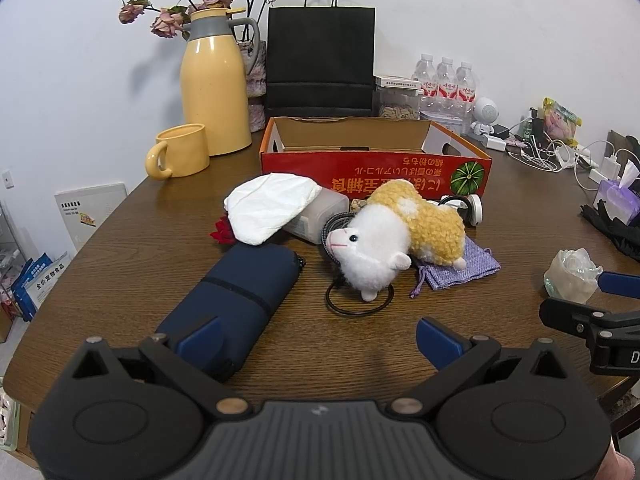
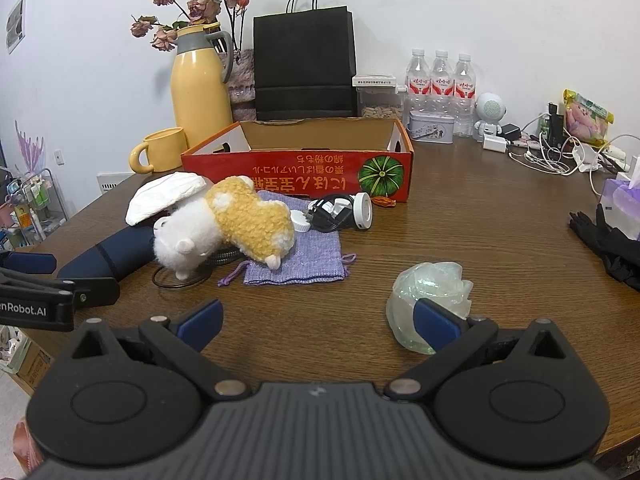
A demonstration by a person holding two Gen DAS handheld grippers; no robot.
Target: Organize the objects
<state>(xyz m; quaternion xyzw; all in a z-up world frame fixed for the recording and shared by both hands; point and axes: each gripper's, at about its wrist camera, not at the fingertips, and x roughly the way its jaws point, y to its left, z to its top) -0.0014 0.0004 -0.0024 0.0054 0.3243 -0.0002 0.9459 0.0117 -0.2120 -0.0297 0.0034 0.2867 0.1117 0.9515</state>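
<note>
A red cardboard box stands open at the table's middle back. In front of it lie a white-and-yellow plush toy, a purple knit pouch, a navy rolled case, a white cloth, black cable rings and a white plug with cable. A clear crumpled lump sits at right. My left gripper is open beside the navy case. My right gripper is open, its right finger at the clear lump.
A yellow jug and yellow mug stand back left. A black paper bag, water bottles, a small white robot and tangled chargers line the back. Black gloves lie at the right edge.
</note>
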